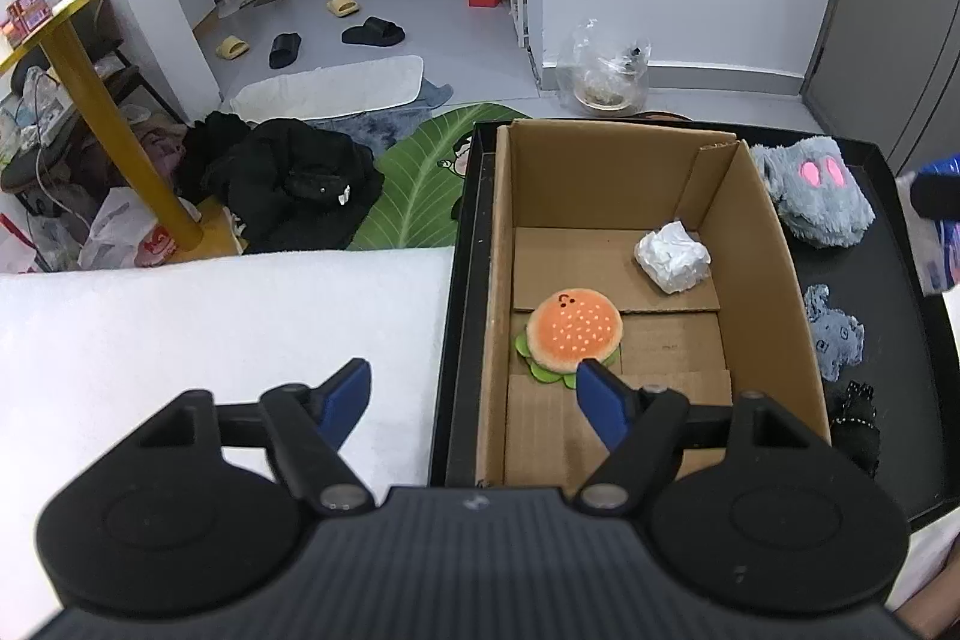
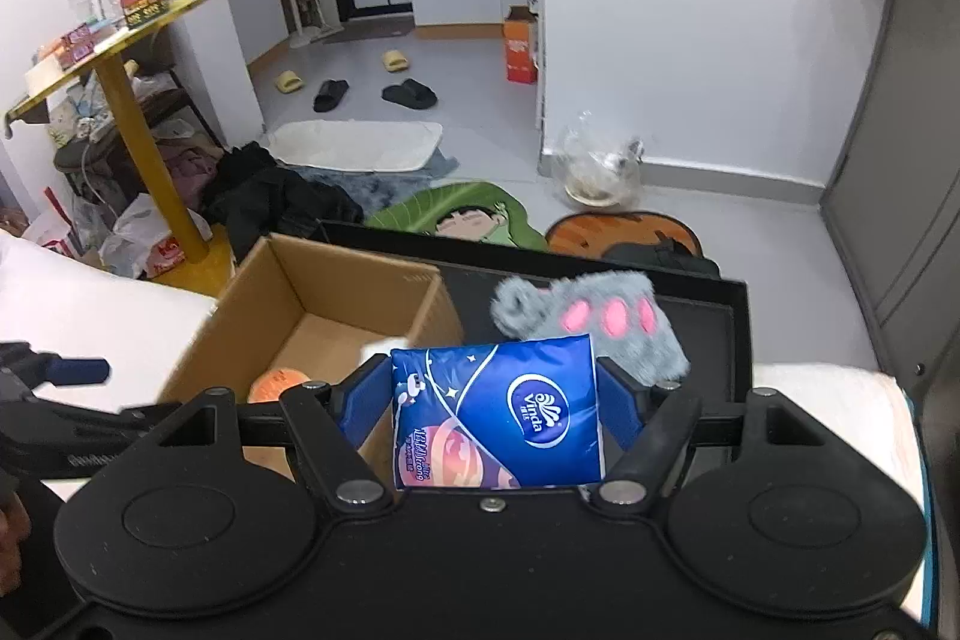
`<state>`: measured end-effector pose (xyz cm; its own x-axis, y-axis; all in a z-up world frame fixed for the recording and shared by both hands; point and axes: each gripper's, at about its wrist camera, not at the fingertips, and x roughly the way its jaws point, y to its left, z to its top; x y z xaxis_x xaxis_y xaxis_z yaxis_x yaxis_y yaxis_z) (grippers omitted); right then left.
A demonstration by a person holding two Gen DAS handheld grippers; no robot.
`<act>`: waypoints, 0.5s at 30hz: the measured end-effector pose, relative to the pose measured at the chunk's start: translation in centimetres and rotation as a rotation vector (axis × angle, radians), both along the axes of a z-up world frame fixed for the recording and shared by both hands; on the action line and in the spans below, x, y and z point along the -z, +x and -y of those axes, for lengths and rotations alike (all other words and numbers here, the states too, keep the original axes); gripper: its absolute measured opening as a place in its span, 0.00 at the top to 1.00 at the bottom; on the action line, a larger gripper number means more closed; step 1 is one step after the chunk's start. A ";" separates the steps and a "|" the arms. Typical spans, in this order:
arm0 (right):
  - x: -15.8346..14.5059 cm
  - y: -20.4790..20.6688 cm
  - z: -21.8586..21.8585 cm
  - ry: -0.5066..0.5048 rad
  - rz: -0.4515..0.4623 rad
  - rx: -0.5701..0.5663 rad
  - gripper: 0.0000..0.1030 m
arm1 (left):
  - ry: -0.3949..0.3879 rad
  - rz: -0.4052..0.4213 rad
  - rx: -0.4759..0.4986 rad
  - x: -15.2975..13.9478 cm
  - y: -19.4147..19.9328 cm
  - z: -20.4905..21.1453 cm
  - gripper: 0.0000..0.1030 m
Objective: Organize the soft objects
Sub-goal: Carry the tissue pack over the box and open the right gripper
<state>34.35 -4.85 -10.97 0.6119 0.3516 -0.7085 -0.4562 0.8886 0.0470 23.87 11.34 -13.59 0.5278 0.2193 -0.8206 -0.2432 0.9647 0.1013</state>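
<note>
An open cardboard box (image 1: 768,244) sits in a black tray (image 1: 462,316). Inside lie an orange burger plush (image 1: 575,329) and a crumpled white wad (image 1: 672,257). My left gripper (image 1: 474,379) hovers open over the box's near left wall, nothing between its blue fingers. To the box's right lie a grey paw plush (image 1: 816,190), a small blue-grey plush (image 1: 834,334) and a black item (image 1: 855,415). My right gripper (image 2: 495,388) is shut on a blue tissue pack (image 2: 498,415), raised over the tray beside the box (image 2: 300,292), with the paw plush (image 2: 600,322) beyond it.
The tray rests on a white cushion (image 1: 210,328). On the floor beyond are black clothes (image 1: 288,178), a green leaf mat (image 1: 420,184), a yellow table leg (image 1: 114,124), slippers (image 1: 372,31) and a plastic bag (image 1: 609,70) by the wall.
</note>
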 end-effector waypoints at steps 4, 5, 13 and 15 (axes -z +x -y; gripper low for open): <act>-0.5 0.1 -1.4 0.017 0.009 -0.023 0.32 | -0.016 0.006 -0.006 0.1 -0.1 -0.3 0.31; -0.6 0.1 -1.7 0.019 0.007 -0.027 0.32 | -0.019 0.005 -0.006 0.1 0.0 -0.3 0.32; -0.3 0.8 -4.6 0.074 -0.058 -0.080 0.32 | -0.054 -0.008 -0.008 0.6 0.1 -1.0 0.48; -0.1 0.8 -5.5 0.088 -0.077 -0.097 0.31 | -0.069 -0.012 -0.010 0.8 0.3 -1.2 0.54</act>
<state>35.18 0.67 -10.82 0.5174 0.4690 -0.7157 -0.5318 0.8315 0.1605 24.16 12.56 -14.42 0.5154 0.1670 -0.8405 -0.2524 0.9669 0.0373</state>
